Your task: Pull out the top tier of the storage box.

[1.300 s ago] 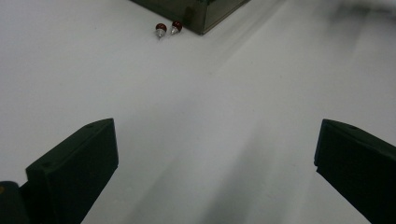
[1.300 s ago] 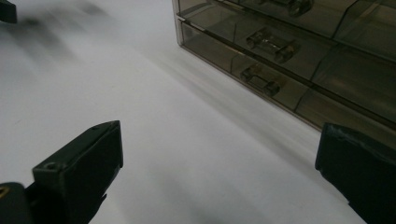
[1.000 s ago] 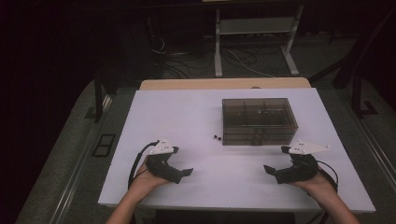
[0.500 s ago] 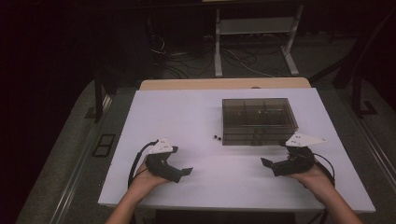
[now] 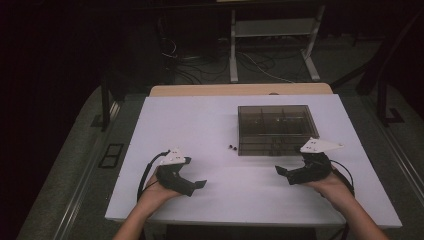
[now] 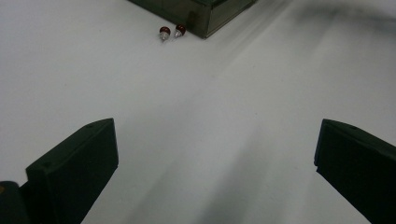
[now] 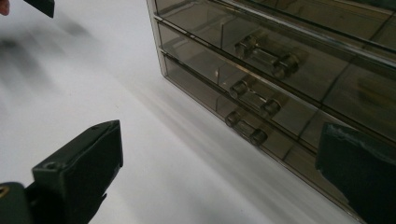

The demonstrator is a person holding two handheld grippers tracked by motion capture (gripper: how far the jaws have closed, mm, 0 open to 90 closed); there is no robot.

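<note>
Both grippers spread wide, closing in on the drawer box

Nearest me, the left gripper (image 5: 192,186) hangs released and empty over the white table (image 5: 200,120); the right gripper (image 5: 286,174), equally unclenched, hovers just before the smoky drawer box (image 5: 276,129). Two small red-capped bulbs (image 6: 171,32) lie beside its corner. Approach stage, I reckon; next comes pinching a drawer handle (image 7: 246,125).

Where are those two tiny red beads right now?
In the high view the two red beads lie side by side on the white table, just left of the smoky drawer box's front corner, ahead of the left hand-held gripper.
</note>
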